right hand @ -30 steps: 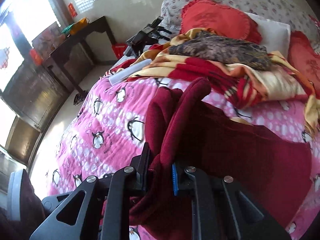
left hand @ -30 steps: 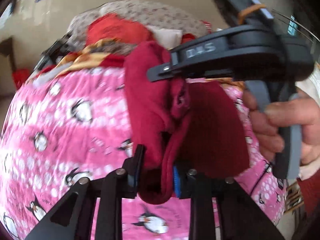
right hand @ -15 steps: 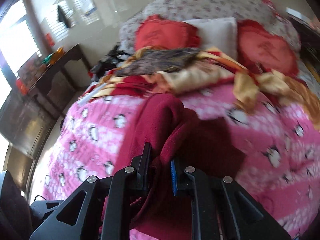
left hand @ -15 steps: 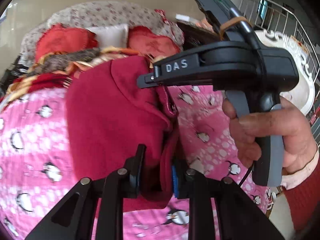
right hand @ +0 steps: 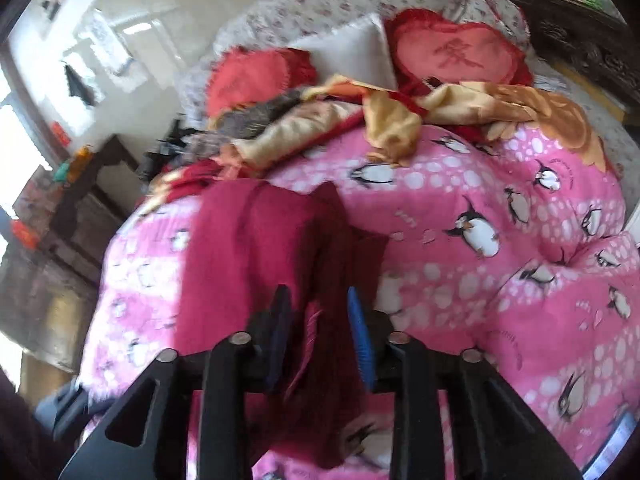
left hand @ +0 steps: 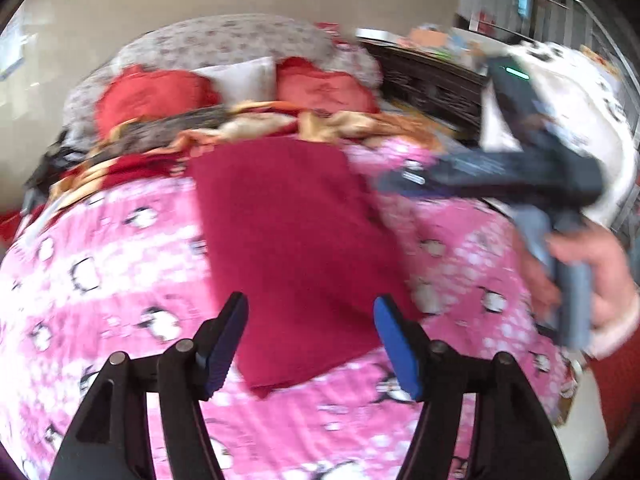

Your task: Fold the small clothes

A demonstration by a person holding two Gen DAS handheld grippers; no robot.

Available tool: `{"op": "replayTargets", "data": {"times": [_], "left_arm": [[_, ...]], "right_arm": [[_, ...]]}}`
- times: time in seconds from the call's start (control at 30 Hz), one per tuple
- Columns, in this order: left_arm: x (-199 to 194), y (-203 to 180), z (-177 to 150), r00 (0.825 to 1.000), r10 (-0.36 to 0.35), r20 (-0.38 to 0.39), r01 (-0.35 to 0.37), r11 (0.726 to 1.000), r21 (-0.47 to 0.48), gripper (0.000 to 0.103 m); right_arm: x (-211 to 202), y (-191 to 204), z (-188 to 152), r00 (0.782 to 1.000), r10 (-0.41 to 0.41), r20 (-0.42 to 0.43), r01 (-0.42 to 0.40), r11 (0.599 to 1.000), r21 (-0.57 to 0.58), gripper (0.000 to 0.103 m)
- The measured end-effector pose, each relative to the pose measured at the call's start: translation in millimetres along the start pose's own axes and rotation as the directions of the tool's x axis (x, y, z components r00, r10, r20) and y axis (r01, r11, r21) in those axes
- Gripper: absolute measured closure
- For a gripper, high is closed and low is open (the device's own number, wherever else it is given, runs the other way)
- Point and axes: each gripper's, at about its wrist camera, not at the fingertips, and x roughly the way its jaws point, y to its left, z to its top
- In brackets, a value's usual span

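Observation:
A dark red knit garment lies flat on the pink penguin quilt. My left gripper is open, its blue-padded fingers spread either side of the garment's near edge, touching nothing. In the right wrist view the same garment lies on the quilt, with a fold of it hanging between the fingers of my right gripper. Those jaws stand partly apart and the cloth looks loose. The right gripper also shows, blurred, in the left wrist view at the garment's far right edge.
Red cushions, a white pillow and a crumpled gold-and-red blanket lie at the head of the bed. A dark wooden cabinet stands left of the bed. A dark carved headboard piece is at the right.
Both grippers held the bunched red garment a second ago. It has been laid out flat on the quilt; the left gripper has opened and let go, and the right jaws have opened.

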Motion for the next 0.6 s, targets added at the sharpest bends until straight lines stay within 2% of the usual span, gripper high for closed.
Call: {"op": "replayTargets", "data": {"times": [0.07,0.13,0.2,0.27,0.37,0.4,0.43,0.5,0.6], "left_arm": [[12,14,-5,0.999,0.027,-0.041,-0.029,0.998,-0.049,0.034],[21,18,-9,0.998,0.022,-0.061,-0.027,0.997,-0.075,0.034],[31,14,-13,0.996,0.043,-0.08,-0.047,0.997,-0.057,0.034],[36,9,-20,0.993,0.064,-0.095,-0.067,0.997,-0.025,0.034],[45,7,-28,0.991,0.066,-0.116,-0.068,0.998,-0.014,0.034],[49,7,-31,0.99,0.059,-0.126,-0.062,0.998,-0.019,0.034],[52,8,-34,0.988,0.061,-0.139,-0.065,0.998,-0.023,0.034],[60,8,-36,0.985,0.062,-0.161,-0.068,0.997,-0.035,0.034],[54,11,-31,0.99,0.049,-0.132,-0.057,0.997,-0.059,0.034]], "right_arm": [[1,6,-12,0.999,0.03,-0.02,-0.03,0.999,0.014,0.084],[14,12,-24,0.996,0.051,-0.072,-0.05,0.998,0.026,0.084],[32,16,-35,0.993,0.015,-0.118,-0.012,1.0,0.026,0.084],[37,20,-40,0.994,-0.023,-0.111,0.021,1.0,-0.021,0.103],[15,20,-44,0.999,-0.035,-0.042,0.032,0.998,-0.05,0.103],[9,18,-48,0.998,-0.065,-0.026,0.064,0.996,-0.059,0.103],[11,16,-53,0.993,-0.118,-0.029,0.115,0.99,-0.079,0.103],[23,10,-60,0.983,-0.168,-0.066,0.162,0.982,-0.094,0.103],[14,5,-59,0.991,-0.123,-0.053,0.12,0.991,-0.067,0.103]]}}
